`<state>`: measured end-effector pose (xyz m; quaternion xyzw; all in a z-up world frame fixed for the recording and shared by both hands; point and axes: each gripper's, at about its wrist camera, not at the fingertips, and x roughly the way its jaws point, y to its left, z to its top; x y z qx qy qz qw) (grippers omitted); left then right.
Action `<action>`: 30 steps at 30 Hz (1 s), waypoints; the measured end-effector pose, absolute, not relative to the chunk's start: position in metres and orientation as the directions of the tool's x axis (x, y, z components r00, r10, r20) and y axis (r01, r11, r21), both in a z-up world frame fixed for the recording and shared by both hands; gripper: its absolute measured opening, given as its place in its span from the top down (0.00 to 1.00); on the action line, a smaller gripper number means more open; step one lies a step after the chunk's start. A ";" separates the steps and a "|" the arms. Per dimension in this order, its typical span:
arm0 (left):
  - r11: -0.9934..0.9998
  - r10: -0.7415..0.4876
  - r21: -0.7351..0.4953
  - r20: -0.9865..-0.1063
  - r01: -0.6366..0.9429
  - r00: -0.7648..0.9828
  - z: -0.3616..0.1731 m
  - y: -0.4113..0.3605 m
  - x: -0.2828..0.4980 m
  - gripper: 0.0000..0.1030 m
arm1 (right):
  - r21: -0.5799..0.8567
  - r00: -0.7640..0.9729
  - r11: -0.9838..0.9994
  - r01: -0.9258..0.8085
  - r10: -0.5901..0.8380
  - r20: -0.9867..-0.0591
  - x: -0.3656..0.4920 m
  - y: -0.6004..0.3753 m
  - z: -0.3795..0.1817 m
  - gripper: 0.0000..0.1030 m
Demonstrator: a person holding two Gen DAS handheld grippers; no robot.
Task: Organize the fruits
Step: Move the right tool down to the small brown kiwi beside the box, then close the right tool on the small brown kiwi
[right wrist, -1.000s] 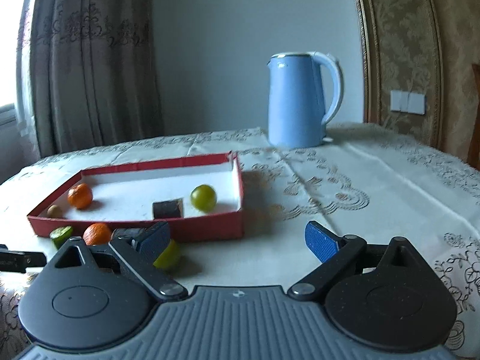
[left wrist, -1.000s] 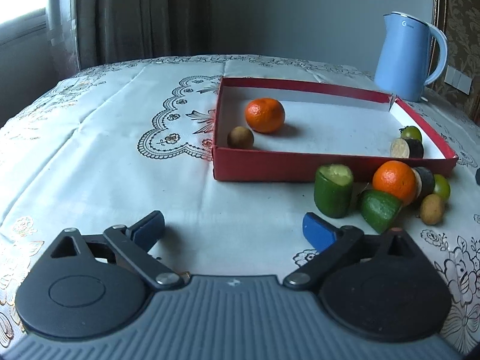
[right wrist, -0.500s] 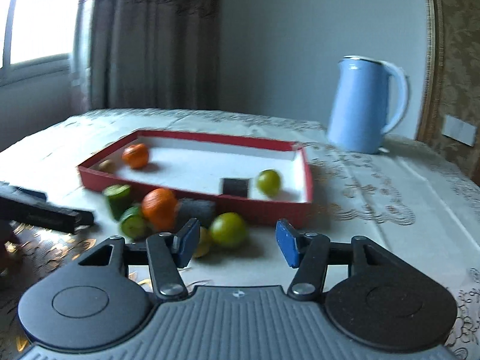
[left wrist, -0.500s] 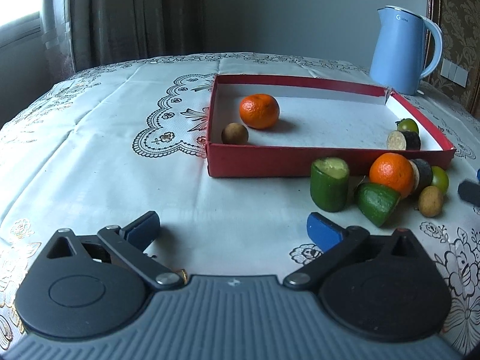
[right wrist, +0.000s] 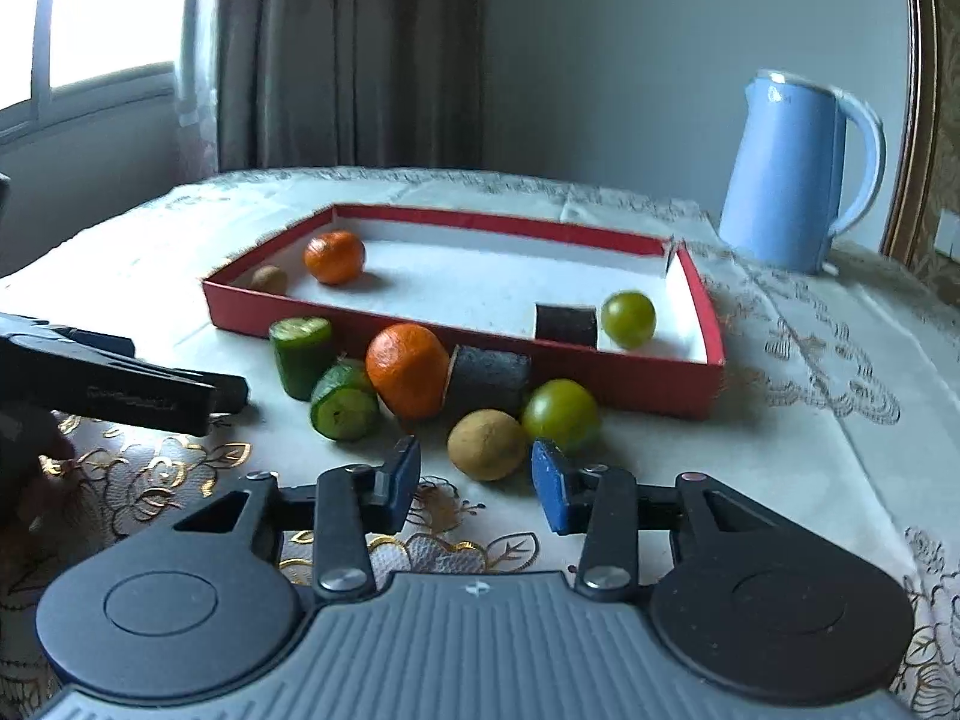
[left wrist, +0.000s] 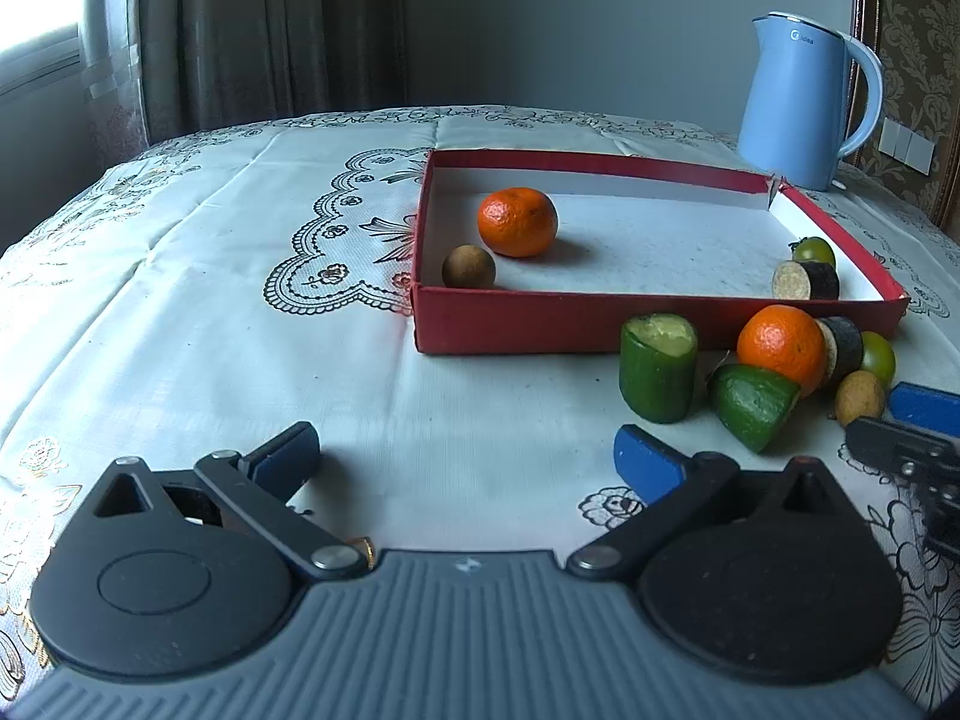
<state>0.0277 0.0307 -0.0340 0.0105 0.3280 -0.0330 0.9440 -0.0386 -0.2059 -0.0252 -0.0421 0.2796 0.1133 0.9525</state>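
The right gripper [right wrist: 474, 483], fingers apart, hangs just near of a brown fruit [right wrist: 487, 444] in the pile of fruit outside the red tray's [right wrist: 462, 342] near wall. The left gripper [left wrist: 468, 456], wide apart and holding nothing, hangs above the tablecloth [left wrist: 210, 312].

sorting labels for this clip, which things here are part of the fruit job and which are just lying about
Part of the job:
red tray
oranges
green fruits
brown fruits
cucumber pieces
dark cut pieces
right gripper

Just lying about:
blue kettle
tablecloth
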 end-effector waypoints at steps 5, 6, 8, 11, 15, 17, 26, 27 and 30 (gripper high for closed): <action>0.998 -0.056 -0.002 -0.620 0.069 0.783 -0.034 0.031 0.028 0.00 | 0.019 0.803 0.975 -0.222 0.194 -0.563 -0.027 -0.207 -0.029 0.64; 0.998 -0.055 -0.001 -0.620 0.069 0.783 -0.034 0.031 0.028 0.00 | 0.019 0.802 0.975 -0.222 0.194 -0.564 -0.027 -0.206 -0.029 0.64; 0.998 -0.055 -0.002 -0.620 0.069 0.783 -0.034 0.031 0.028 0.00 | 0.001 0.808 0.975 -0.220 0.183 -0.560 -0.026 -0.203 -0.030 0.67; 0.998 -0.055 -0.002 -0.620 0.069 0.783 -0.034 0.031 0.028 0.00 | -0.003 0.814 0.977 -0.214 0.176 -0.554 -0.027 -0.203 -0.032 0.71; 0.998 -0.056 -0.002 -0.620 0.069 0.783 -0.034 0.031 0.028 0.00 | -0.013 0.818 0.977 -0.213 0.171 -0.549 -0.029 -0.202 -0.032 0.71; 0.998 -0.055 -0.002 -0.620 0.069 0.783 -0.034 0.031 0.028 0.00 | -0.002 0.817 0.977 -0.212 0.177 -0.549 -0.029 -0.204 -0.032 0.71; 0.998 -0.056 -0.002 -0.620 0.069 0.783 -0.034 0.031 0.028 0.00 | 0.011 0.834 0.980 -0.197 0.173 -0.524 -0.037 -0.213 -0.023 0.71; 0.998 -0.056 -0.002 -0.620 0.069 0.783 -0.034 0.031 0.028 0.00 | 0.011 0.840 0.982 -0.191 0.169 -0.516 -0.037 -0.216 -0.020 0.71; 0.998 -0.056 -0.002 -0.619 0.069 0.783 -0.034 0.031 0.027 0.00 | 0.013 0.853 0.985 -0.174 0.158 -0.498 -0.037 -0.221 -0.014 0.71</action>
